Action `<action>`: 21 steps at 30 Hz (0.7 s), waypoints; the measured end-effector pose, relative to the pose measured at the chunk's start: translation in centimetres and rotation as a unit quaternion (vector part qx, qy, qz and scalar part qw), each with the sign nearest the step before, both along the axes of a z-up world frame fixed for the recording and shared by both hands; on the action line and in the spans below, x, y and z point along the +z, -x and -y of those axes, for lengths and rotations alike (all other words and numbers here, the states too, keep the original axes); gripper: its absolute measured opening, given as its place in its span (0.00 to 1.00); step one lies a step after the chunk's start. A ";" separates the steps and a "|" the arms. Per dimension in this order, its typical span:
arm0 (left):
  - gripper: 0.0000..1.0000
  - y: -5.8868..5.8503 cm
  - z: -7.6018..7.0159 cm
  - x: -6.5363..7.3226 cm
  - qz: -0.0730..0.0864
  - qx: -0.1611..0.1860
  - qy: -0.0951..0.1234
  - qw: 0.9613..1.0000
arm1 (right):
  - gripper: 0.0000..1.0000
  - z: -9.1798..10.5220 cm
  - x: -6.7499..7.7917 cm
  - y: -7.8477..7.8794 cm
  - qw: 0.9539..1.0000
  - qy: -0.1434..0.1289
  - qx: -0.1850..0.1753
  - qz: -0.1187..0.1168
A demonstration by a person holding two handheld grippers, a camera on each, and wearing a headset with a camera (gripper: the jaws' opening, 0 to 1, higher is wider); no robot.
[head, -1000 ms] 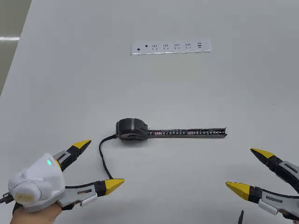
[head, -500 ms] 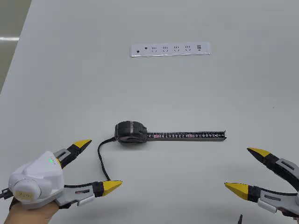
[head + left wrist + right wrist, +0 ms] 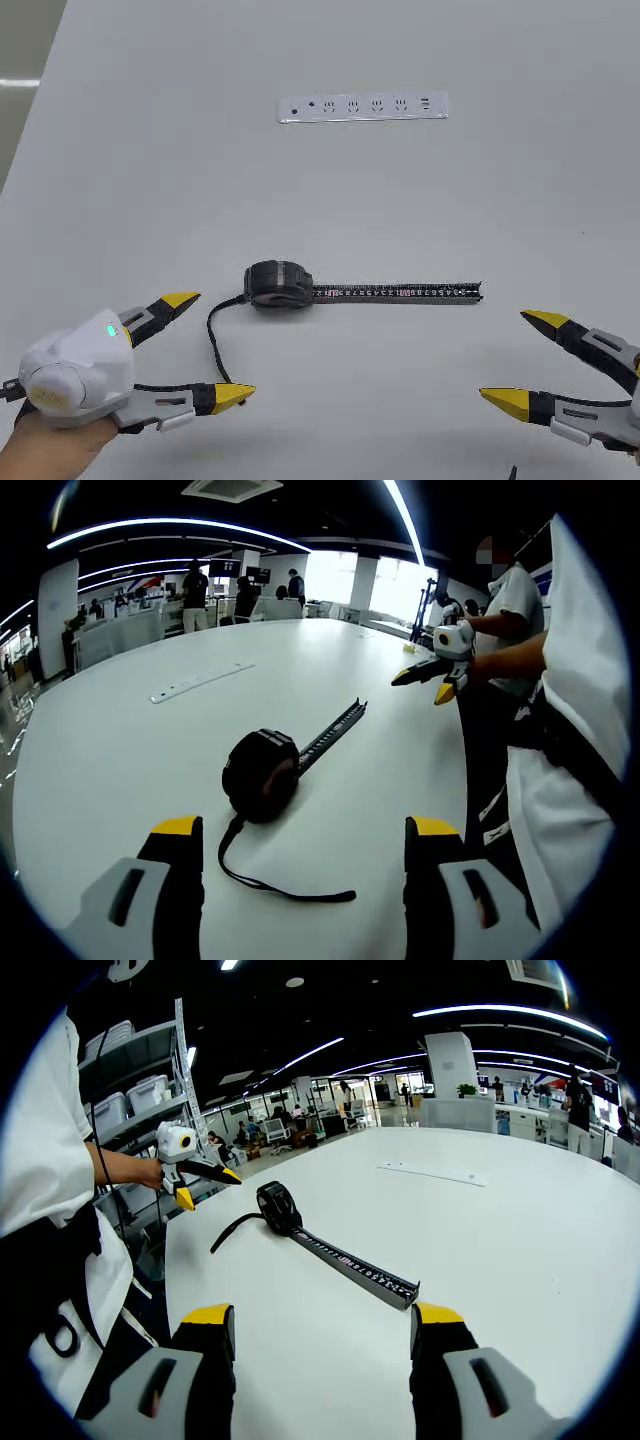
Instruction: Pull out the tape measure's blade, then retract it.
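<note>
Hovering low over the pale grey tabletop (image 3: 120,180): yellow-tipped left gripper (image 3: 212,345) and right gripper (image 3: 515,357), both with jaws apart, empty. Beyond, between them: round black tape measure case (image 3: 280,284), dark marked blade (image 3: 400,292) out rightward. Case nearer left gripper, blade end nearer right. Far: white power strip (image 3: 362,105).

- The head view is taken from above, tilted steeply down onto the white tabletop (image 3: 150,200); the black round-cased tape measure (image 3: 280,284) is held at lower centre.
- The left gripper view is taken low and close, facing the tape measure's case end.
- The right gripper view is taken low, from farther off, facing the tip of the marked black blade (image 3: 350,1265).
- The tape measure and the long white power strip (image 3: 362,105) are shared by all three views.
</note>
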State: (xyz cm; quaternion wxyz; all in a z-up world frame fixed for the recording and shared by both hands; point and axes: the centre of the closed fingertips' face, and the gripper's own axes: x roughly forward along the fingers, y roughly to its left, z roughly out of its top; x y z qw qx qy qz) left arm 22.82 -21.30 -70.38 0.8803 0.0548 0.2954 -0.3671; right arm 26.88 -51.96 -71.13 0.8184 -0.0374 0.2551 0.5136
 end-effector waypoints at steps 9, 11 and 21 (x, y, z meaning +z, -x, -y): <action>0.82 -0.5 0.1 -0.4 -0.004 -0.027 -0.012 1.000 | 0.71 0.0 -0.7 -0.2 1.000 0.013 0.016 0.000; 0.82 -0.6 0.1 -0.5 -0.004 -0.033 -0.017 0.999 | 0.71 -0.1 -0.8 -0.2 1.000 0.015 0.022 0.000; 0.83 -1.7 0.6 -0.9 -0.009 -0.045 -0.023 0.999 | 0.71 -0.6 -1.1 -0.7 0.999 0.027 0.038 0.000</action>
